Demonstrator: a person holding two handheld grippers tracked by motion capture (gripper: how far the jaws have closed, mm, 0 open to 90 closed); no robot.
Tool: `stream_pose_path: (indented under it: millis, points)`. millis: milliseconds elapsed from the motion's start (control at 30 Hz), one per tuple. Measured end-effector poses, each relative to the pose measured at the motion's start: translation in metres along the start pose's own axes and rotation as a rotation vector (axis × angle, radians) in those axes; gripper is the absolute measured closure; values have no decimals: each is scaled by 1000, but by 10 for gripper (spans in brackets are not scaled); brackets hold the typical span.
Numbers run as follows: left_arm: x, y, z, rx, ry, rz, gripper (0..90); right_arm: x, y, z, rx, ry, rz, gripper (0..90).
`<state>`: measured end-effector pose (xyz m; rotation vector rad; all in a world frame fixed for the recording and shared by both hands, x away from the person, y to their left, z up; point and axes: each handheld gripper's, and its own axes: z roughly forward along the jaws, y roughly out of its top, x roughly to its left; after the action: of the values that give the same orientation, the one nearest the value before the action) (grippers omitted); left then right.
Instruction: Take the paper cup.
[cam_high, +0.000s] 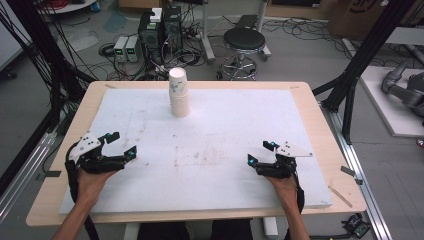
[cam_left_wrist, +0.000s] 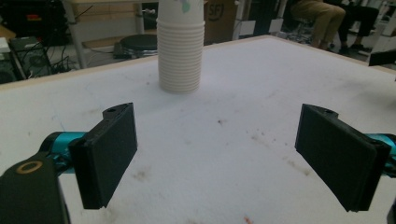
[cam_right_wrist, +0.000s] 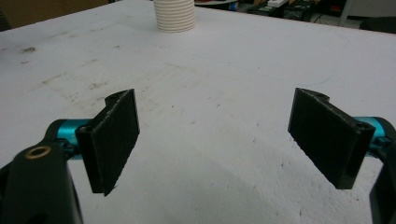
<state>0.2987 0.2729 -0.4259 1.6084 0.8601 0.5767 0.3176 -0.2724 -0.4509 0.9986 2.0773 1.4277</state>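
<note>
My left gripper (cam_high: 122, 143) sits at the near left of the white table (cam_high: 225, 150), jaws wide apart, holding nothing. The stack of paper cups (cam_high: 179, 92) stands far away in the middle. My right gripper (cam_high: 260, 152) sits near right, jaws apart, empty.

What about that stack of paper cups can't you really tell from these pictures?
- Cup stack, high view: too small to count cups or read the green print.
- Left tool view: top edge cuts off the stack's top.
- Right tool view: top edge leaves just its base.
</note>
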Motion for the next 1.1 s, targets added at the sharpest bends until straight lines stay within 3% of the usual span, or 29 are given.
stream_pose_path:
  millis: [200,233,267,300,400,700,767,1100]
  points:
    - [12,38,8,-7,-63,34,129,0,0,0,-3,-1,-5,166]
    - [12,38,8,-7,-63,34,129,0,0,0,-3,-1,-5,166]
    - [17,49,12,-18,-78,41,129,0,0,0,-1,1,-2,166]
    - [17,49,12,-18,-78,41,129,0,0,0,-1,1,-2,166]
    - [28,69,21,-28,-106,61,129,0,0,0,3,4,0,166]
    - [44,102,38,-33,-160,65,123,1,0,0,2,0,-3,166]
    - [48,114,46,-29,-191,72,121,1,0,0,3,0,0,166]
    - [66,150,78,-15,-256,92,117,0,0,1,10,8,-1,166]
